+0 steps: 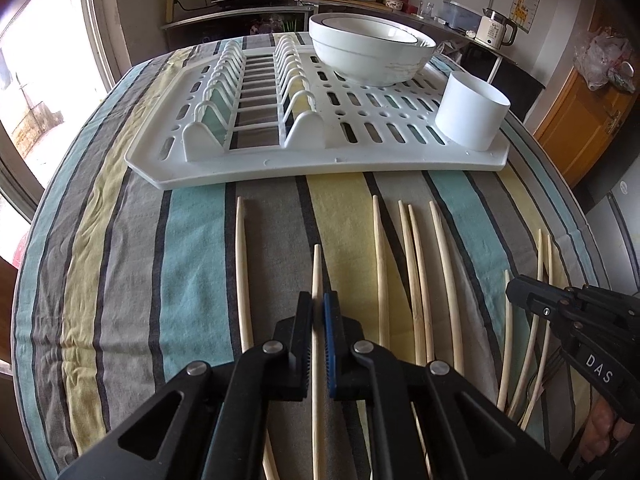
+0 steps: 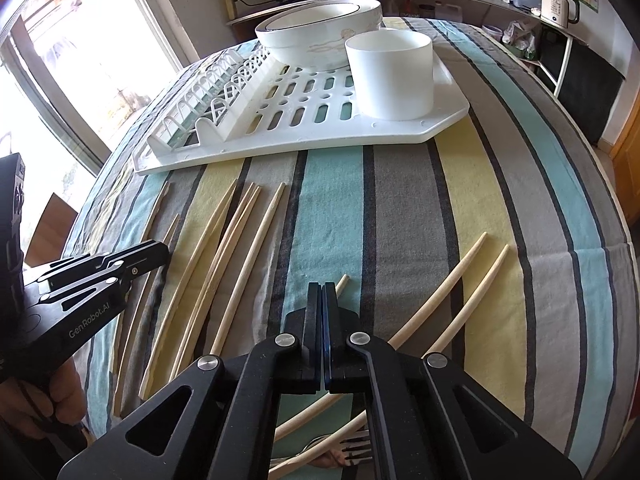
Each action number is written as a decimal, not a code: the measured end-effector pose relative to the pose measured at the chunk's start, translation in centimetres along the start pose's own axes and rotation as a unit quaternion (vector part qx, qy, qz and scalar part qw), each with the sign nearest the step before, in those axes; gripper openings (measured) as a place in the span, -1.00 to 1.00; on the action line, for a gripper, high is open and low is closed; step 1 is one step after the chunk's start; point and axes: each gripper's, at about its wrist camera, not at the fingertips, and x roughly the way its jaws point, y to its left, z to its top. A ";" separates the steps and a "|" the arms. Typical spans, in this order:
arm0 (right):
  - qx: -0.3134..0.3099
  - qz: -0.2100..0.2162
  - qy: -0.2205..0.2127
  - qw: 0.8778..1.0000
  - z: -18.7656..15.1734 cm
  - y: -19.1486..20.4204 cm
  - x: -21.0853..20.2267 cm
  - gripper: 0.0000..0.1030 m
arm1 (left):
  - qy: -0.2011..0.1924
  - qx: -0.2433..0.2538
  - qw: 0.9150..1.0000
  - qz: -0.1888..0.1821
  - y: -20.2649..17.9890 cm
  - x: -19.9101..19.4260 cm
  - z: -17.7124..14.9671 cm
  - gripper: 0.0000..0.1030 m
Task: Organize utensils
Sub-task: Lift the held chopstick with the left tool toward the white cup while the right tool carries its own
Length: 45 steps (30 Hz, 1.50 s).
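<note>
Chopsticks: pale wooden sticks lie loose on my striped tablecloth (image 1: 120, 240), spread along the near edge of the table, in front of the drying rack.
Left tongs (image 1: 319, 300): closed on one chopstick (image 1: 317, 264); both pads press its sides and the thin end pokes out ahead toward the rack.
Right tongs (image 2: 322, 292): closed, pads together with no gap showing; a chopstick tip (image 2: 342, 282) peeks out just beside the right finger, and I cannot tell whether it is pinched or only lying underneath.
Middle group: four sticks (image 1: 412, 264) lie side by side between my two tongs, roughly parallel, pointing at the rack.
Right-hand pair: two sticks (image 2: 460, 276) lie slanted, close together, toward the right edge of the table.
Far-left stick: one (image 1: 242, 264) lies alone to the left of my left tongs.
Drying rack (image 1: 340, 152): white plastic, sits at the far side of the table.
Bowls (image 1: 372, 56): white, nested, on the back of the rack.
Cup (image 1: 472, 114): white cylinder, upright in the rack's near right corner.
Fork (image 2: 356, 446): tines show under my right tongs at the near edge.
</note>
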 end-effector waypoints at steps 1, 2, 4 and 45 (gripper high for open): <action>0.009 0.001 0.004 1.000 0.1 -0.2 0.0 -1.00 | 0.000 0.002 1.000 0.000 -0.1 0.0 0.0 -0.88; 0.022 0.005 0.009 1.000 0.3 -0.6 0.0 -1.00 | 0.000 0.004 1.000 0.002 -0.1 0.0 0.0 -0.88; 0.039 0.008 0.018 0.999 0.6 -0.9 0.2 -0.85 | 0.003 0.006 1.000 0.002 -0.1 0.1 0.0 -0.88; -0.013 0.030 -0.139 0.990 3.0 1.3 -10.1 -0.93 | -0.115 0.007 0.993 -0.038 0.2 -10.2 2.3 -0.89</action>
